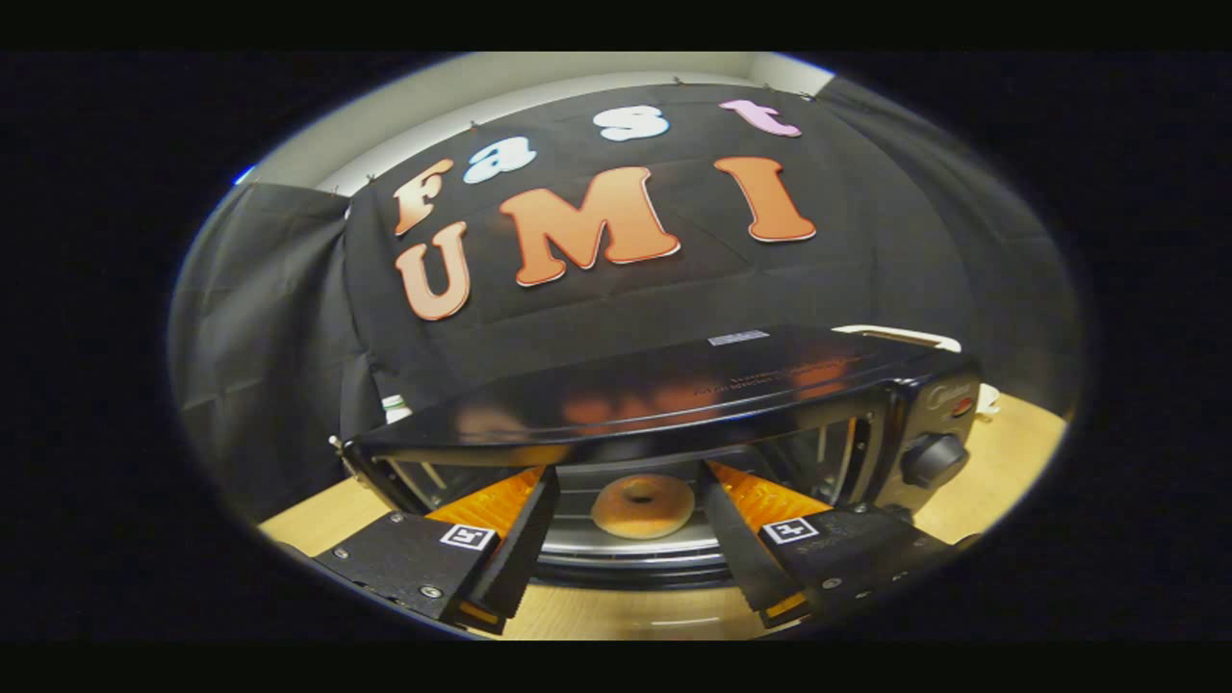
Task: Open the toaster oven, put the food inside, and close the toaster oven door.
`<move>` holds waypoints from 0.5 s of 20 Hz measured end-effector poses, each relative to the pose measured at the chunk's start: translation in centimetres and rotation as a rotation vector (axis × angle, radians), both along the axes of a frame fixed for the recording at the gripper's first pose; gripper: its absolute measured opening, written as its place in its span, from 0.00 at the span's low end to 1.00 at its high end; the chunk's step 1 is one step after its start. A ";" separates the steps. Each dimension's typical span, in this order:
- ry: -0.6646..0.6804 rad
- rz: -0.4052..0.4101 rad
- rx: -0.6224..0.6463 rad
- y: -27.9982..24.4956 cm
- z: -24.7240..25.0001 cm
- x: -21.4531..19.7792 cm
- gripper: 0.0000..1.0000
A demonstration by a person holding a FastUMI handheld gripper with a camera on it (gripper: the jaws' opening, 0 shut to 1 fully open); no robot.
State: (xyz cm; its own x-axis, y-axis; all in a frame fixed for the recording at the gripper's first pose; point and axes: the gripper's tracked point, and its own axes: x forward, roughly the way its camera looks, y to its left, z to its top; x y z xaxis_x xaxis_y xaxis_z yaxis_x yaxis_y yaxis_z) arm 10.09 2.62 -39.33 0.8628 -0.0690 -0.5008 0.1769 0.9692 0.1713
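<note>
1. The tongs (626, 577) are released, fingers spread wide, holding nothing.
2. The donut (643, 505) lies inside the toaster oven (674, 395) at lower centre, beyond the fingertips.
3. Risk: the door (630, 563) looks down; a clumsy lift could slip off and drop it back onto the tabletop (1001, 462).

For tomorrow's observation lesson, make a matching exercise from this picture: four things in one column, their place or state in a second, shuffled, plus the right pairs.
Things:
1. doughnut
2. toaster oven
3. knob
4. tool

Places or states:
A. on the oven's front panel, beside the opening
B. open, holding nothing
C. inside the oven, beyond the fingers
D. standing on the wooden table

Pairs: 1-C, 2-D, 3-A, 4-B
</note>
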 end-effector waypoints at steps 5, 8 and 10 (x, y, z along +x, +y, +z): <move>0.022 0.059 -0.024 0.8 2.7 -6.9 0.88; 0.072 0.110 0.042 2.4 3.0 -11.5 0.88; 0.109 0.145 0.080 3.6 2.9 -14.5 0.88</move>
